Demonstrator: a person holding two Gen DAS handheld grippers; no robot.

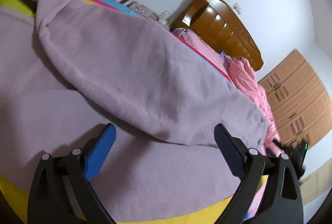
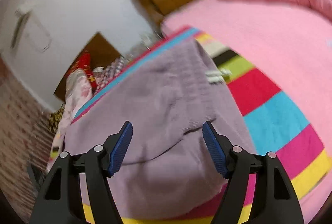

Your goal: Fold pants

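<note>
Pants [image 1: 128,70] lie partly folded on the striped blanket [image 2: 276,112]; my left gripper [image 1: 164,141] and right gripper [image 2: 167,141] gape, holding nothing.

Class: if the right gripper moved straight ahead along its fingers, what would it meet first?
Most likely the lilac pants, which fill the view beyond the open right gripper; depth is hard to judge.

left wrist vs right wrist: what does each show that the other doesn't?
Left wrist only: a light wooden wardrobe, and one layer of the pants folded over another. Right wrist only: the striped blanket's red, blue, magenta and yellow bands, and a white wall unit. Both: the lilac pants on the bed, the dark wooden headboard, the pink sheet, and an open, empty gripper, left gripper and right gripper.
</note>
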